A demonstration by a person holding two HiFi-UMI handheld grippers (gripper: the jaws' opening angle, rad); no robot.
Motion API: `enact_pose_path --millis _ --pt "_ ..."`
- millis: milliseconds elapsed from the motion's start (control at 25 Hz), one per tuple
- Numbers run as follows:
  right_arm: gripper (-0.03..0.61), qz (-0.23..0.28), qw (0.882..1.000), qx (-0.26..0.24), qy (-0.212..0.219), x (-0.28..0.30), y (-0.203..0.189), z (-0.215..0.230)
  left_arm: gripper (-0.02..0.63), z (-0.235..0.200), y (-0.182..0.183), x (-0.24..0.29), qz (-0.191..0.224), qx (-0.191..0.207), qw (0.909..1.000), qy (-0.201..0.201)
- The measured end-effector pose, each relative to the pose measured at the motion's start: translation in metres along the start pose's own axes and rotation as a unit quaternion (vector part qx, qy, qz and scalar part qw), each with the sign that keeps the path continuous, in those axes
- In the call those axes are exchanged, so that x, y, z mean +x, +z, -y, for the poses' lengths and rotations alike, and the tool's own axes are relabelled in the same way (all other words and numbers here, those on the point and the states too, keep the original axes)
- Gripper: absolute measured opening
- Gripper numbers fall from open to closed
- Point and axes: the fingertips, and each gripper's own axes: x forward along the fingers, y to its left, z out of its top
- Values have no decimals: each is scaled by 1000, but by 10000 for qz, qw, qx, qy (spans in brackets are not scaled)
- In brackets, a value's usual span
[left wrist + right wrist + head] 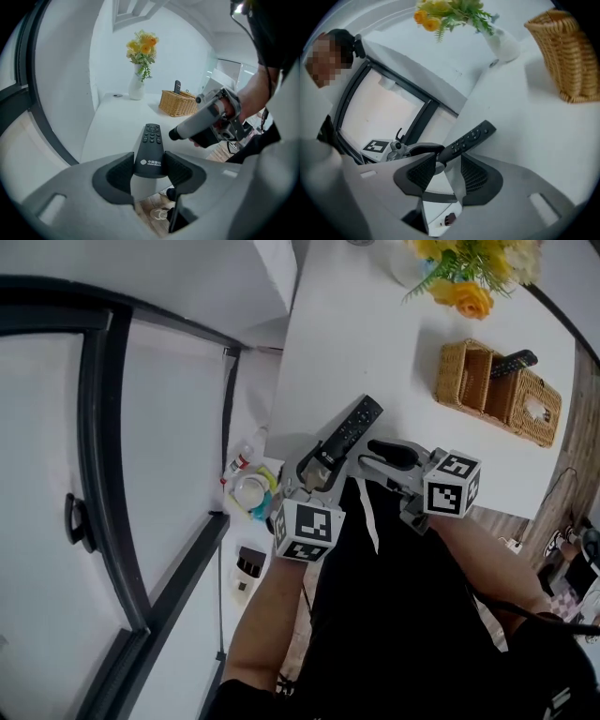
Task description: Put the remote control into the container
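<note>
Left gripper (319, 472) is clamped on the remote control (354, 427) at the table's (375, 334) near edge. Right gripper (386, 452) sits just beside it, jaws apart, holding nothing. The wicker container (453, 381) is well apart, near the far right edge. I'd say the grab is done, carry and drop still to go.
</note>
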Motion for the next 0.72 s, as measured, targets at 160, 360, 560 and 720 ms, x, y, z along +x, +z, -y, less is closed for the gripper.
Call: enact_pose_path --millis 160,360,560,720 --pt "187 234 9931 1126 213 17 -10 -3 210 2 4 -1 -3 -50 10000 -54" --pt "202 565 9774 2023 224 30 -11 7 210 3 4 -10 -6 -130 9999 -67" --pt "134 1265 9625 2349 496 22 16 11 210 10 10 -17 25 -44 9999 -140" --pt "122 1657 9604 2206 395 3 43 21 210 13 17 -20 60 0 9999 -159"
